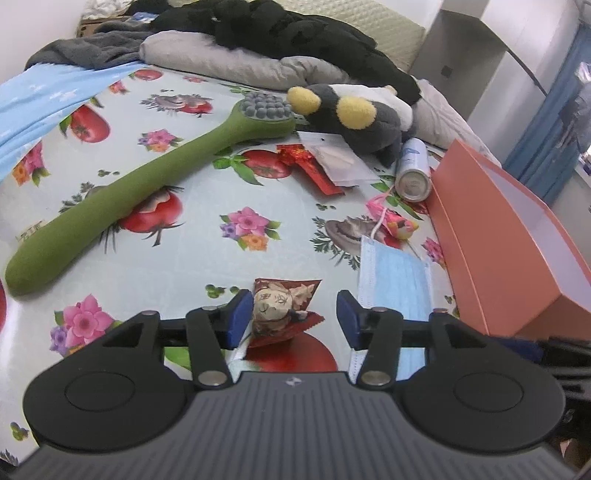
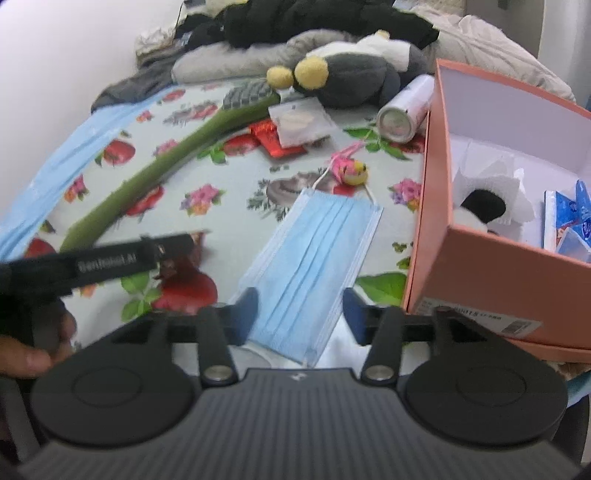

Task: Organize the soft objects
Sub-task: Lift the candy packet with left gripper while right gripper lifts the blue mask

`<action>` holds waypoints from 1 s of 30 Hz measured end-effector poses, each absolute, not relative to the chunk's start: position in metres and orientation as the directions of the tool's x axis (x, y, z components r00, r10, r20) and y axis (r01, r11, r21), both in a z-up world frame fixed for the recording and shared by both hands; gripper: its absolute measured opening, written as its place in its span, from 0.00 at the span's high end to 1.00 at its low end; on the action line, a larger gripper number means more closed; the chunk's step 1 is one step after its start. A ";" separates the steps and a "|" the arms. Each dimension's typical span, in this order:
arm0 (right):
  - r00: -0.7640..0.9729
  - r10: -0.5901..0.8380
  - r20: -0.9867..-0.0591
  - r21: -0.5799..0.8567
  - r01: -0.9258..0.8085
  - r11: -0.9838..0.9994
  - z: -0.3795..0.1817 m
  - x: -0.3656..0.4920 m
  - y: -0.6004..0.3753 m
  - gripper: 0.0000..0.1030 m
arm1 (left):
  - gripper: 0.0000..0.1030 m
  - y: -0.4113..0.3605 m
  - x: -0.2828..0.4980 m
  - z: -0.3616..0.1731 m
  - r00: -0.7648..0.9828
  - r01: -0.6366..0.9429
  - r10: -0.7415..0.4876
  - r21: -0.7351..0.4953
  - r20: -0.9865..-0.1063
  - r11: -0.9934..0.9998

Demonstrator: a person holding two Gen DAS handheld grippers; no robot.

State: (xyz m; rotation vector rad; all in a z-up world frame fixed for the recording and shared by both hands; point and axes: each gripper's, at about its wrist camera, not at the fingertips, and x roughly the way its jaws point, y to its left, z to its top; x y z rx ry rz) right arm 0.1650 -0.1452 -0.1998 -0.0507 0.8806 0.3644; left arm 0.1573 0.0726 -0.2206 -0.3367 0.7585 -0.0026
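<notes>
My left gripper (image 1: 293,314) is open, its jaws either side of a small red-brown snack packet (image 1: 282,312) lying on the flowered sheet; the packet sits close to the left pad. My right gripper (image 2: 301,314) is open, its jaws straddling the near end of a blue face mask (image 2: 314,254), which also shows in the left wrist view (image 1: 391,280). A grey plush toy with yellow feet (image 1: 351,110) lies at the back (image 2: 347,79). A small pink and yellow plush (image 2: 352,168) lies beyond the mask. The open orange box (image 2: 480,247) holds a black and white plush (image 2: 480,210).
A long green massage stick (image 1: 110,199) lies across the left. A red packet (image 1: 314,166), a white pouch (image 1: 340,155) and a spray can (image 1: 413,173) lie mid-bed. Pillows and dark clothes (image 1: 295,33) pile at the back. Blue tissue packs (image 2: 569,225) are in the box.
</notes>
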 end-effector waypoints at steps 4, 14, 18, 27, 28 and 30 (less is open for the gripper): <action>0.569 0.299 -0.766 0.103 -0.350 0.931 -0.207 0.171 -0.139 0.46 | 0.44 0.071 0.160 -0.224 0.726 -0.122 -0.118 -0.296 -0.677 0.947; 0.558 0.281 -0.781 0.068 -0.372 0.926 -0.237 0.202 -0.118 0.47 | 0.44 0.076 0.175 -0.237 0.708 -0.143 -0.123 -0.312 -0.695 0.939; 0.548 0.288 -0.785 0.055 -0.402 0.914 -0.243 0.204 -0.114 0.48 | 0.44 0.074 0.181 -0.235 0.710 -0.135 -0.124 -0.307 -0.693 0.942; 0.533 0.314 -0.786 0.070 -0.427 0.901 -0.242 0.200 -0.123 0.93 | 0.44 0.069 0.186 -0.234 0.694 -0.136 -0.096 -0.261 -0.714 0.956; 0.532 0.317 -0.785 0.075 -0.427 0.901 -0.241 0.199 -0.123 0.94 | 0.44 0.068 0.187 -0.235 0.689 -0.138 -0.092 -0.255 -0.719 0.957; 0.536 0.323 -0.780 0.078 -0.429 0.900 -0.240 0.197 -0.125 0.95 | 0.44 0.066 0.187 -0.236 0.681 -0.140 -0.088 -0.248 -0.727 0.959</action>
